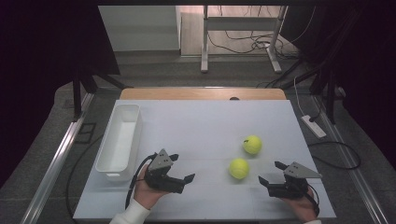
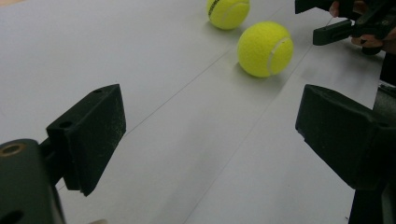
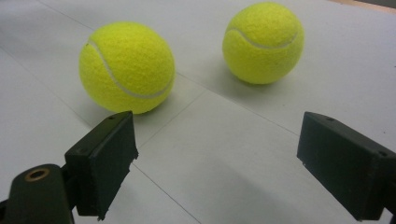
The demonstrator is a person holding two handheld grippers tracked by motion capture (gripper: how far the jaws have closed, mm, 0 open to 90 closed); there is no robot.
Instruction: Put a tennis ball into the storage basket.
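Flanking two tennis balls (image 1: 239, 168) – left gripper (image 1: 182, 175) and right gripper (image 1: 271, 172), jaws spread wide, holding nothing

Probably a lab; loose floor cables (image 1: 243, 44)

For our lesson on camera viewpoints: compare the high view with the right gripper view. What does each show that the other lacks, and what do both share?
High view alone: the white bin at the table's left, the left gripper open beside it, the person's hands, and the floor with cables beyond the table.

Right gripper view alone: a close look at the ball seams, and the inner faces of the right gripper's fingers.

Both: the two tennis balls, the nearer ball and the farther ball, lying apart on the white table, and the open right gripper.
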